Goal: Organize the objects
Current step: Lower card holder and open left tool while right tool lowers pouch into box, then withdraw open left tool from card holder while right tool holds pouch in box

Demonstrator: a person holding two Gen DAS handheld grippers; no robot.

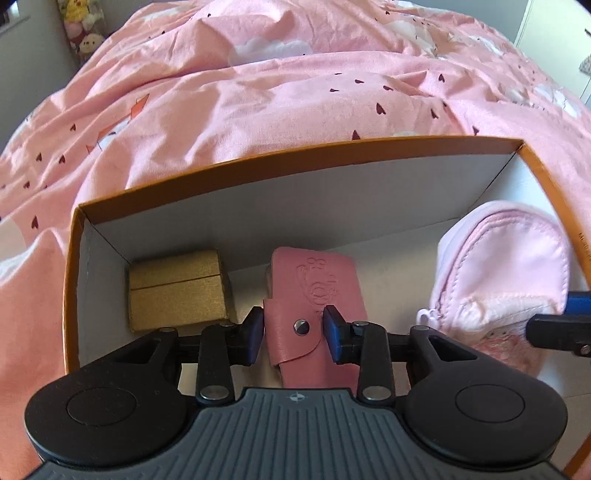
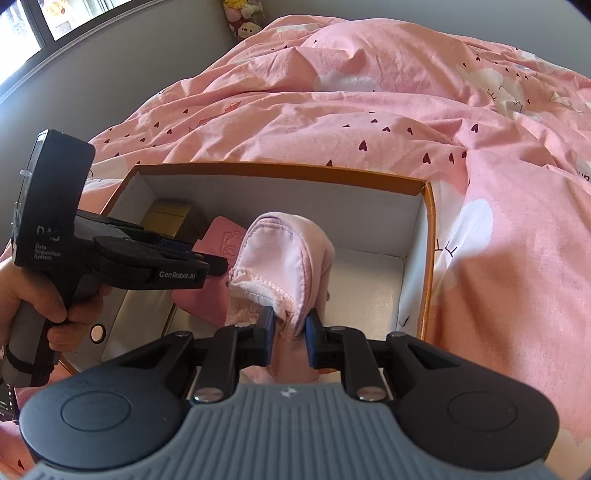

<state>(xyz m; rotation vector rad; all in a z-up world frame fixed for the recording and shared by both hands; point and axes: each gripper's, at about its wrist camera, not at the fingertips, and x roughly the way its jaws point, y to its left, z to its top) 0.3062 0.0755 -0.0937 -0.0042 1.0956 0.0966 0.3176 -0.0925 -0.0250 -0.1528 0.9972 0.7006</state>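
Pink bedding (image 1: 295, 96) printed with small hearts covers the bed on which an open orange-rimmed box (image 1: 258, 162) rests. Left wrist view: a gold box (image 1: 177, 291) sits in the far left corner of the box floor, and a pink leather key case (image 1: 317, 295) lies beside it at centre; the left gripper (image 1: 293, 330) straddles the case at its snap flap, jaws parted, the left pad near touching and the right pad just clear, so the case appears released. Right wrist view: the right gripper (image 2: 290, 338) is clenched on a pale pink zip pouch (image 2: 280, 258), held partly upright over the right half of the box, not yet laid down. Judged status: two items placed, the pouch pending. Obstruction: the left gripper reaches across in front of the pouch; open floor remains at far right. Plush toys (image 2: 243, 18) stand in the far corner.
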